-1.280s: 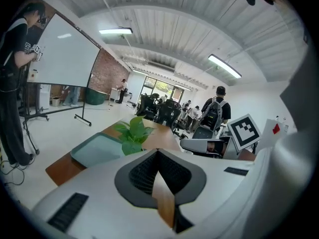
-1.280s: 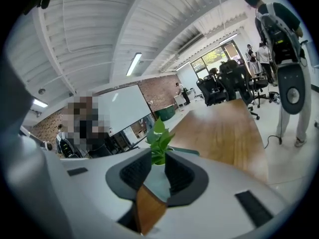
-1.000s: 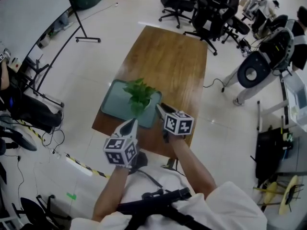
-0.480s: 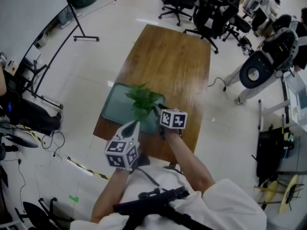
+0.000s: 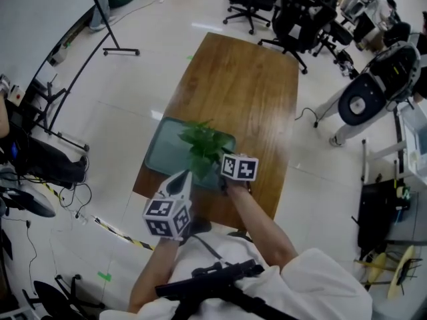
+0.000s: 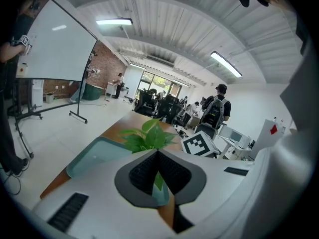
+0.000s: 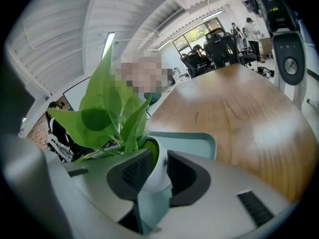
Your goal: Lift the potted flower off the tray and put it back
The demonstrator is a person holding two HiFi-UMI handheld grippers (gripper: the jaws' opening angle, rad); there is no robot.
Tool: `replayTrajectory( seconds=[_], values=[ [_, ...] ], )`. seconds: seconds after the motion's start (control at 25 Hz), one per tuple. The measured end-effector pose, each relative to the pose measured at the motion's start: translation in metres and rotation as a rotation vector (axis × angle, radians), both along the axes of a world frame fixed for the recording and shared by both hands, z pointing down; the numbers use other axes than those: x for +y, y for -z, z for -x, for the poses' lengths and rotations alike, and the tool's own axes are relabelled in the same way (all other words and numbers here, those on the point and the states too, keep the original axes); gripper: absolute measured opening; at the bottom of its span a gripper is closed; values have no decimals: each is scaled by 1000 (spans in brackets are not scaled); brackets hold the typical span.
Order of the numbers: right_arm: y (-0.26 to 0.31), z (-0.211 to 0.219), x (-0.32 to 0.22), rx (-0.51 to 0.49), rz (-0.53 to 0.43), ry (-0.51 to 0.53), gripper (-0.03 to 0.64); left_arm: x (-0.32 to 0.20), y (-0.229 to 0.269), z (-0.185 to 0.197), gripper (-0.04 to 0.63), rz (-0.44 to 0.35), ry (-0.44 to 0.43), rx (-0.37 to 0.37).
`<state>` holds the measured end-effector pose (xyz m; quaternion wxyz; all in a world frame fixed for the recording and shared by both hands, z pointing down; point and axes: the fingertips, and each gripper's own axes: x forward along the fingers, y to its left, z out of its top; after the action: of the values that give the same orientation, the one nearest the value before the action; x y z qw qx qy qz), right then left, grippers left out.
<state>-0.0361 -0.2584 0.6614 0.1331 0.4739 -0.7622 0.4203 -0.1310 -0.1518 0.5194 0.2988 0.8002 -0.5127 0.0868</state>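
Note:
The potted flower (image 5: pixel 203 145) stands on the teal tray (image 5: pixel 163 155) near the wooden table's (image 5: pixel 247 79) front edge. In the right gripper view its white pot (image 7: pixel 158 169) sits between the two pads, with green leaves (image 7: pixel 107 113) rising above. My right gripper (image 7: pixel 155 176) is closing, and both pads meet the pot's sides. In the head view the leaves partly hide the right gripper (image 5: pixel 223 171). My left gripper (image 5: pixel 182 177) hovers at the tray's near edge, shut and empty, left of the plant (image 6: pixel 149 136). Its jaw tips (image 6: pixel 158 152) touch.
The far half of the table (image 7: pixel 239 113) is bare wood. A whiteboard stand (image 5: pixel 107 25) is on the floor at the left. Office chairs (image 5: pixel 293 12) crowd the far end. A person with a backpack (image 6: pixel 215 111) stands beyond the table.
My right gripper has sunk forward to the pot and its jaws have narrowed onto it. The left gripper has edged slightly toward the tray.

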Motion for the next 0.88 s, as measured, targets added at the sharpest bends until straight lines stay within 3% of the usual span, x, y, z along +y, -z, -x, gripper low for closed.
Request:
replayTrajectory(
  seconds=[0.52, 0.88],
  values=[
    [11, -7, -14, -47, -31, -50, 51, -2, -3, 15, 0, 6, 51, 14],
    [37, -54, -27, -51, -65, -137, 49, -4, 2, 6, 0, -1, 32, 30]
  ],
)
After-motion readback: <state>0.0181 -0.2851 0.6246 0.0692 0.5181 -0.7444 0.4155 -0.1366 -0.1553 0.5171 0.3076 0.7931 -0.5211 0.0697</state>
